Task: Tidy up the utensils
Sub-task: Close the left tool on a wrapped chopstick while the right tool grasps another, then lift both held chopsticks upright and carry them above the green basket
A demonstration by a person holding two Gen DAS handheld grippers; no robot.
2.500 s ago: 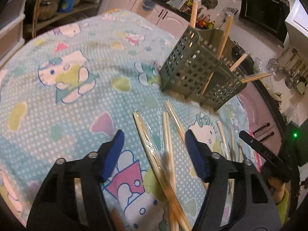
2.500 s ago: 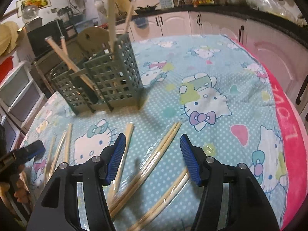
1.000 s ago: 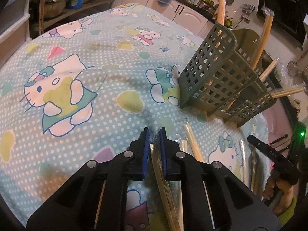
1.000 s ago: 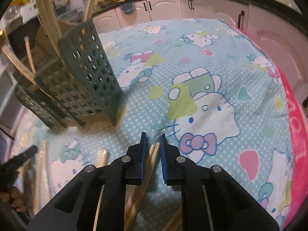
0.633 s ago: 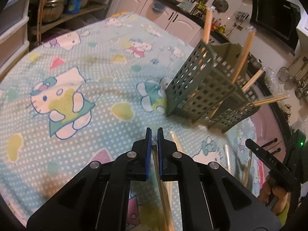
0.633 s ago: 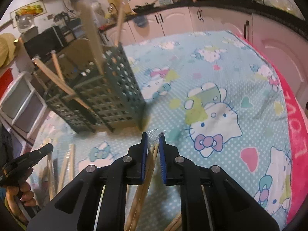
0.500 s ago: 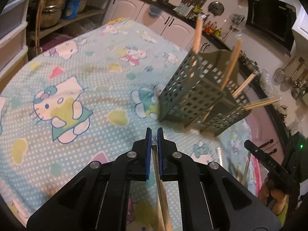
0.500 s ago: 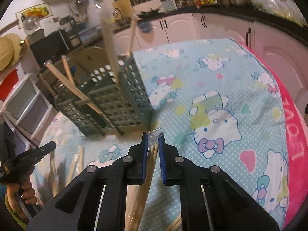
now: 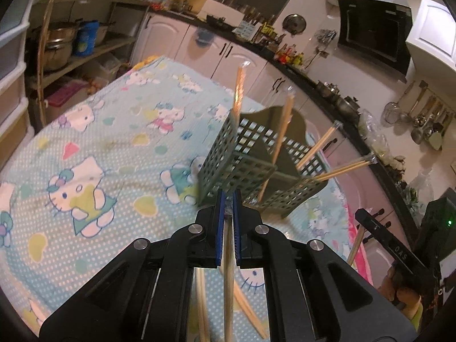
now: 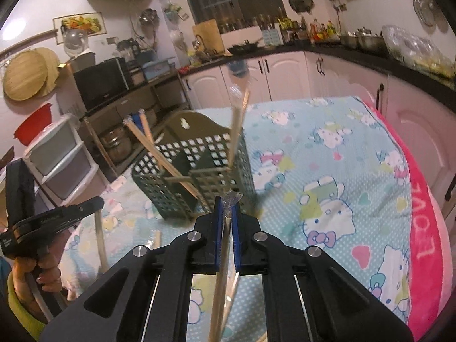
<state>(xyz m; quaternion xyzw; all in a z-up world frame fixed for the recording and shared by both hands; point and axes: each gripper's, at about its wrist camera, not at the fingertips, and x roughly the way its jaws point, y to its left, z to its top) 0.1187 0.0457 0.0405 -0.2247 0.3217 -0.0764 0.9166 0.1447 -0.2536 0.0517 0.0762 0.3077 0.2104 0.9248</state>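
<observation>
Gripping one wrapped pair of chopsticks (image 9: 228, 273) apiece, both tools are clamped tight above a table (image 9: 119, 148) spread with a blue cartoon-cat cloth. The left tool (image 9: 227, 208) pinches its pair near the wrapper's crinkled top, the sticks hanging down between the black arms. The right tool (image 10: 227, 213) has just been closing its blue pads on a second wrapped pair (image 10: 221, 279), clear plastic poking out above them, the sticks trailing down below.

Just ahead of each tool stands the green lattice utensil holder (image 9: 250, 168), upright on the cloth, its compartments already bearing several wrapped pairs that lean outward at different angles. In the right wrist view one tall pair (image 10: 238, 119) rises from the holder's near compartment (image 10: 211, 182).

More loose chopsticks (image 9: 245, 310) lie on the cloth below the left tool. A person's hand (image 10: 42, 273) holding the left tool's handle shows at the right wrist view's lower left edge. Kitchen cabinets (image 10: 287, 77) and a dark counter ring the background.
</observation>
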